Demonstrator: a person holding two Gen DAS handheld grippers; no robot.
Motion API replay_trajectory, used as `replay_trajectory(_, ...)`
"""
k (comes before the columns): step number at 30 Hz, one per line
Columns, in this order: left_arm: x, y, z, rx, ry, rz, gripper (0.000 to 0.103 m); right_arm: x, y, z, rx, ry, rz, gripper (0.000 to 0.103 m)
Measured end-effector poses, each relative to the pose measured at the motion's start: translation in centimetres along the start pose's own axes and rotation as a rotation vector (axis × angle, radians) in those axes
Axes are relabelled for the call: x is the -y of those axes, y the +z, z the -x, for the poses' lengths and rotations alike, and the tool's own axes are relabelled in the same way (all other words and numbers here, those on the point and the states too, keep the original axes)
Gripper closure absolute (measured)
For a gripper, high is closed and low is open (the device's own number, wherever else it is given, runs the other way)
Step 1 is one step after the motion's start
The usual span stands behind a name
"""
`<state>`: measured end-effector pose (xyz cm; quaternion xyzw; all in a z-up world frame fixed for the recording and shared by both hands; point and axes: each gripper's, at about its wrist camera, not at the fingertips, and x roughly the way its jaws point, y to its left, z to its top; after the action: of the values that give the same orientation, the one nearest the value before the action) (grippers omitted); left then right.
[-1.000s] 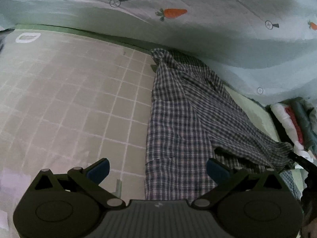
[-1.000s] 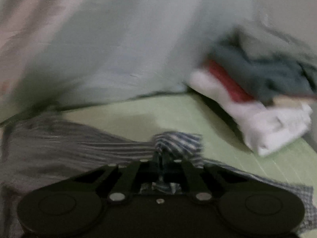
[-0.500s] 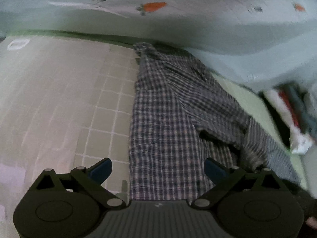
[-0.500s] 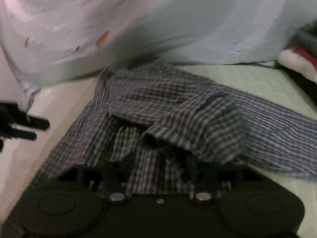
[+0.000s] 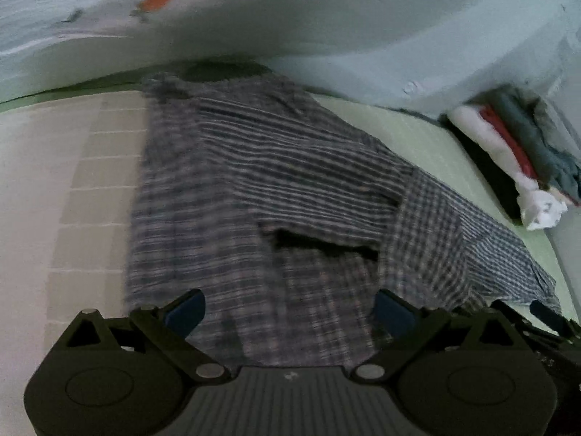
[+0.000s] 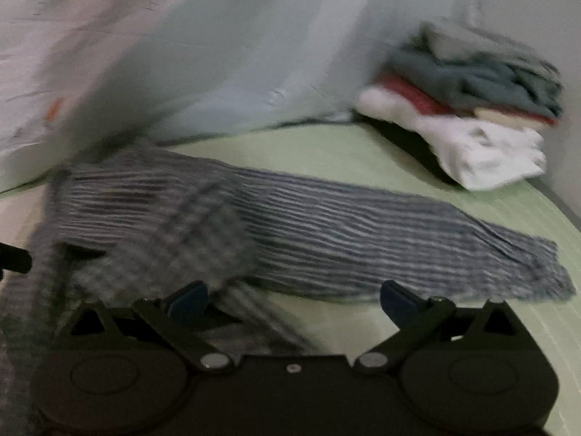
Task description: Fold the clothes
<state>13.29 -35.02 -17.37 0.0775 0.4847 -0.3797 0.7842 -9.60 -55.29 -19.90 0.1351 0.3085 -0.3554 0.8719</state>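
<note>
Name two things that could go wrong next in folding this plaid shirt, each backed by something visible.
1. Both the left gripper and right gripper are open, so the plaid shirt may settle crooked.
2. Its folded-over sleeve lies bunched and could trap wrinkles.

Soft woven checked cloth shirt (image 5: pixel 276 196), matt black plastic left gripper (image 5: pixel 288 312), folded cloth stack (image 6: pixel 472 109)
</note>
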Motion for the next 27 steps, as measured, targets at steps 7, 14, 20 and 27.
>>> replay_trajectory(7, 4.2, 1.2, -3.5, -0.076, -0.074, -0.082, 0.023, 2.6, 0.1, -2.8, -0.051, -0.091, -0.089, 0.001)
replay_trajectory(14, 6.6, 2.1, -5.5, -0.131, -0.126, -0.114, 0.057, 3.0, -0.5, -3.3, -0.074, -0.105, -0.112, 0.001)
replay_trajectory(20, 7.3, 1.7, -5.7, -0.133, -0.131, -0.100, 0.071, 3.3, -1.0, -3.7, -0.091, -0.114, -0.129, 0.001)
replay_trajectory(27, 7.2, 1.3, -6.7, -0.167, -0.176, -0.069, 0.071, 3.0, -1.2, -2.5, -0.075, -0.106, -0.113, 0.001)
